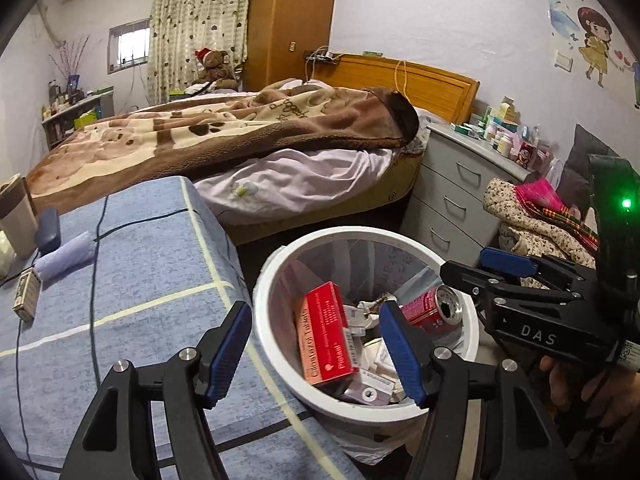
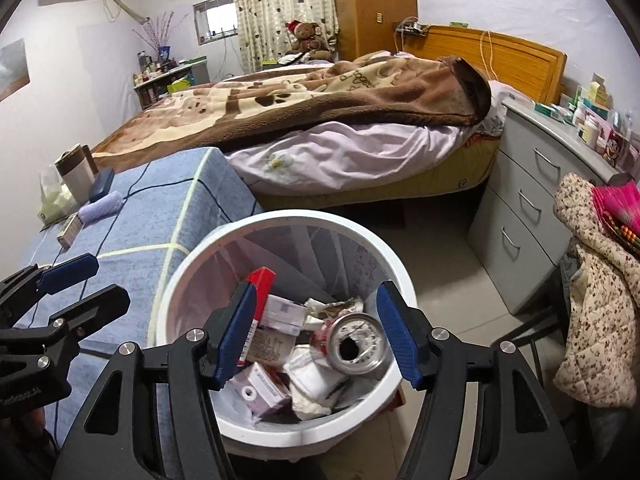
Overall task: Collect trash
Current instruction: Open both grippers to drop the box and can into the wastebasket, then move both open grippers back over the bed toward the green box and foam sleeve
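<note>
Bedroom clutter framed the left wrist view: a blue checked cloth (image 1: 132, 264) beside a white bin (image 1: 276, 280), where the left gripper (image 1: 316, 354) hung with fingers apart and empty over a red tablet box (image 1: 324, 332) and a red can (image 1: 434, 308) lying inside. From the right wrist view, the right gripper (image 2: 316, 338) hovered over the bin (image 2: 180, 280), fingers spread, seemingly clear of the can (image 2: 358, 346) below, though the angle made that hard to judge.
</note>
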